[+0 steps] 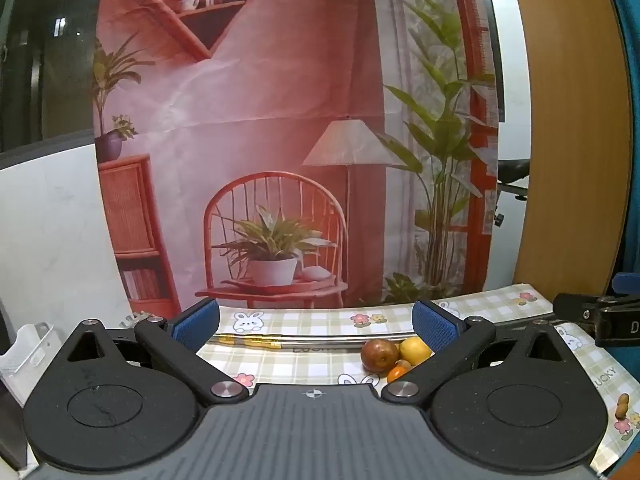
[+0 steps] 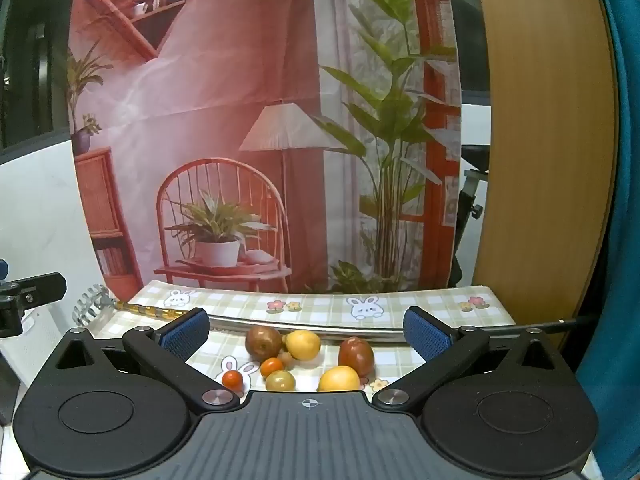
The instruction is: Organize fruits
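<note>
Several small fruits lie loose on a checked tablecloth (image 2: pixel 320 308). In the right wrist view I see a reddish-brown fruit (image 2: pixel 263 343), a yellow fruit (image 2: pixel 305 344), a second reddish-brown fruit (image 2: pixel 355 356), a second yellow fruit (image 2: pixel 339 379), a greenish fruit (image 2: pixel 280 381) and two small orange-red ones (image 2: pixel 272 367) (image 2: pixel 232 379). My right gripper (image 2: pixel 306 330) is open and empty just above and in front of them. My left gripper (image 1: pixel 316 324) is open and empty; a reddish-brown fruit (image 1: pixel 377 355), a yellow fruit (image 1: pixel 415 351) and a small orange one (image 1: pixel 397 373) sit by its right finger.
A long metal rod with gold bands (image 2: pixel 280 322) lies across the table behind the fruits, a wire head (image 2: pixel 91 304) at its left end. A white plastic basket (image 1: pixel 28 350) stands at the far left. A printed backdrop (image 1: pixel 280 140) hangs behind the table.
</note>
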`<act>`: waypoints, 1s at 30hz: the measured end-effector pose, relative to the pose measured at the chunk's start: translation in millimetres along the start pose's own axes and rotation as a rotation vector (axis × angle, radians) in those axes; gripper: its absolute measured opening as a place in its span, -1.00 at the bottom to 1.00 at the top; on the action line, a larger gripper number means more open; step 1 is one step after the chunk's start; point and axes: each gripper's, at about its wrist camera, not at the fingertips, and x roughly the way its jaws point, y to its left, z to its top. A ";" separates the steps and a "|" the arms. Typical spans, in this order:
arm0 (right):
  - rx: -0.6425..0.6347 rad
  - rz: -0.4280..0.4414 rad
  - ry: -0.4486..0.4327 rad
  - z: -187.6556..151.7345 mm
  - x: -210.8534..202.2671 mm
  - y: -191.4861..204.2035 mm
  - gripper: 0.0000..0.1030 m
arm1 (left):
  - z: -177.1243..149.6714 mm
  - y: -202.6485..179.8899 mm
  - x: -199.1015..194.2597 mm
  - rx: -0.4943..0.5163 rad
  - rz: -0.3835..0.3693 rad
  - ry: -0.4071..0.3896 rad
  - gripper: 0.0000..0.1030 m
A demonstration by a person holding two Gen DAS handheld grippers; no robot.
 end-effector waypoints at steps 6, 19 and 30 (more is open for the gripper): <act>0.002 -0.003 -0.005 -1.5 0.0 0.6 1.00 | -1.1 2.1 -0.4 -0.013 -0.003 -0.011 1.00; 0.009 0.000 -0.007 0.5 -0.2 -0.6 1.00 | -5.7 -8.3 -9.5 0.035 0.039 -0.039 1.00; 0.019 0.005 -0.011 -2.2 -1.1 -3.7 1.00 | -4.6 -2.2 -9.9 0.034 0.016 -0.039 1.00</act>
